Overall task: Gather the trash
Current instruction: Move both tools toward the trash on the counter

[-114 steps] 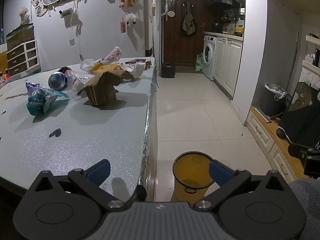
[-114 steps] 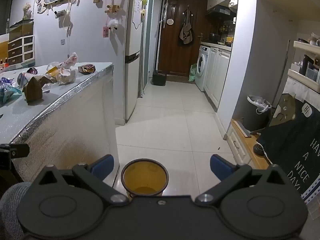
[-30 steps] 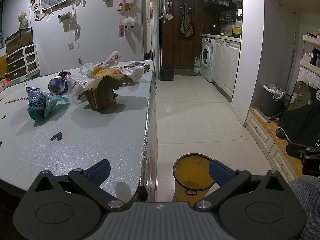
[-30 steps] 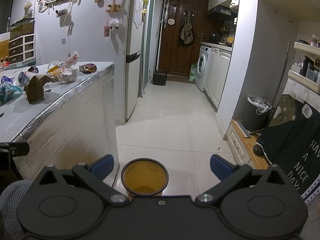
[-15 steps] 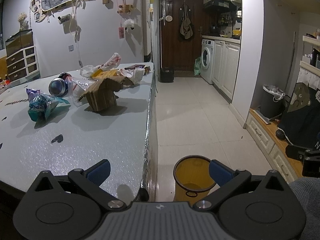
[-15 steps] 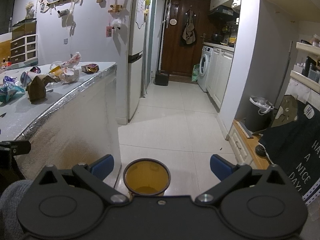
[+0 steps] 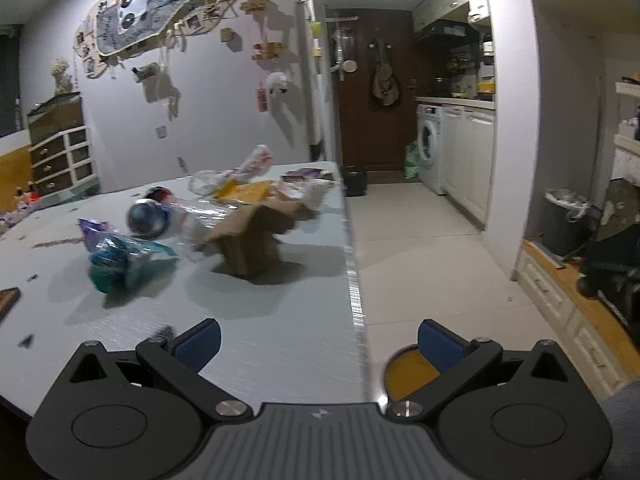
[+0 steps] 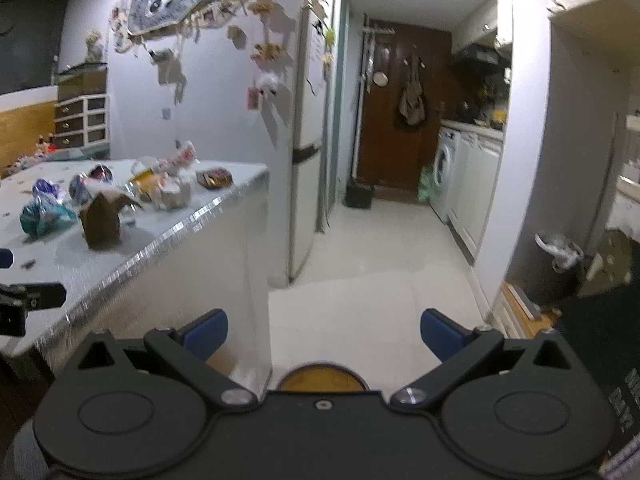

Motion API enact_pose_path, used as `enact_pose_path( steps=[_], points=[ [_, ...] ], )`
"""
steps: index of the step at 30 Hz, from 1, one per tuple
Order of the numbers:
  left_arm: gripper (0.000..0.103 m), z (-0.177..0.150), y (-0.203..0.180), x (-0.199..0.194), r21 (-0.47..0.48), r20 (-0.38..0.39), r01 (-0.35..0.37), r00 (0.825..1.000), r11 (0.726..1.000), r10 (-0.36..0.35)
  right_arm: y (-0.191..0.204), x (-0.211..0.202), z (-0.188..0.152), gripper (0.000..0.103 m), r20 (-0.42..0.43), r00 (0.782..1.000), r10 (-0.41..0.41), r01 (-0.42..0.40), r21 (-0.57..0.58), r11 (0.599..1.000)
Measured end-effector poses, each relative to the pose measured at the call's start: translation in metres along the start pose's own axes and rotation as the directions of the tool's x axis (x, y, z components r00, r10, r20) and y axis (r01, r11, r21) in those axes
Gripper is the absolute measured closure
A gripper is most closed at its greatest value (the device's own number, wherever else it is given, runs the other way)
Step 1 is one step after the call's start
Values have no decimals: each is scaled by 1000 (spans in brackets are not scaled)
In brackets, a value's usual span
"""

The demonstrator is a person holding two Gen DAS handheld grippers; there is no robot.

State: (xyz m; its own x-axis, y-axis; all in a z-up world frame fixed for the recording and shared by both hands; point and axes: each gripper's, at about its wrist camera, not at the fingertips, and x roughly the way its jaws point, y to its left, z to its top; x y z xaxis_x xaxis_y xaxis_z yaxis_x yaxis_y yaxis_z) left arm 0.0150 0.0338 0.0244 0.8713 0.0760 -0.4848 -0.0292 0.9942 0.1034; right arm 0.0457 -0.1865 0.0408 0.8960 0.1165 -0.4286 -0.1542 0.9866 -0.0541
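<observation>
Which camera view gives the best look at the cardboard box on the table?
The left wrist view: the cardboard box sits near and large, its open flaps visible. The right wrist view shows it smaller, from the side, far left.

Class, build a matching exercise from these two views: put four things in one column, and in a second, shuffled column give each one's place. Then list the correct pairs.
Things:
1. cardboard box
2. yellow bin
3. washing machine
4. teal snack bag

Places:
A. on the floor beside the counter's edge
B. far down the corridor, under the kitchen worktop
C. on the counter, nearest its floor-side edge
D. on the counter, left of the box

Pairs: 1-C, 2-A, 3-B, 4-D
</observation>
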Motion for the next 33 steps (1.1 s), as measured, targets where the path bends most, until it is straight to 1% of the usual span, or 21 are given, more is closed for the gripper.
enact_pose_path(
  steps=[5, 9, 11, 14, 17, 19, 22, 24, 26, 27, 29, 30, 31, 33],
  points=[
    [0, 9, 28, 8, -5, 6, -62, 998, 998, 62, 13, 20, 20, 0, 51, 998, 32, -30, -37, 999],
    [0, 19, 55, 16, -20, 11, -106, 994, 994, 106, 27, 39, 41, 0, 84, 992, 97, -92, -57, 994],
    [0, 24, 71, 22, -42, -2, -114, 993, 993, 114, 36, 47, 51, 0, 106, 986, 128, -121, -70, 990],
    [0, 33, 96, 30, -84, -17, -135, 991, 987, 134, 49, 58, 67, 0, 130, 971, 200, -190, -86, 978],
    [0, 40, 117, 39, -92, -33, -170, 985, 981, 168, 65, 71, 83, 0, 147, 951, 270, -260, -85, 962],
    [0, 44, 127, 43, -88, -42, -198, 980, 976, 195, 76, 81, 91, 0, 148, 940, 307, -295, -100, 950],
    [0, 48, 144, 54, -88, -70, -224, 973, 971, 218, 95, 96, 102, 0, 145, 922, 360, -344, -126, 931],
    [0, 49, 153, 61, -93, -89, -225, 972, 970, 217, 107, 107, 109, 0, 138, 900, 414, -400, -121, 909],
    [0, 49, 161, 67, -103, -105, -207, 975, 973, 197, 118, 120, 115, 0, 121, 859, 498, -487, -108, 866],
    [0, 50, 166, 71, -110, -120, -203, 974, 973, 190, 123, 127, 118, 0, 105, 835, 541, -532, -102, 841],
    [0, 50, 175, 79, -131, -149, -208, 971, 969, 188, 135, 139, 119, 0, 89, 794, 602, -595, -96, 798],
    [0, 51, 179, 82, -140, -161, -201, 971, 970, 178, 141, 146, 119, 0, 84, 779, 621, -613, -105, 783],
    [0, 51, 182, 86, -148, -173, -193, 971, 970, 167, 149, 152, 119, 0, 79, 767, 636, -626, -123, 770],
    [0, 52, 188, 91, -157, -183, -181, 971, 971, 151, 161, 162, 117, 0, 65, 759, 647, -632, -161, 758]
  ],
)
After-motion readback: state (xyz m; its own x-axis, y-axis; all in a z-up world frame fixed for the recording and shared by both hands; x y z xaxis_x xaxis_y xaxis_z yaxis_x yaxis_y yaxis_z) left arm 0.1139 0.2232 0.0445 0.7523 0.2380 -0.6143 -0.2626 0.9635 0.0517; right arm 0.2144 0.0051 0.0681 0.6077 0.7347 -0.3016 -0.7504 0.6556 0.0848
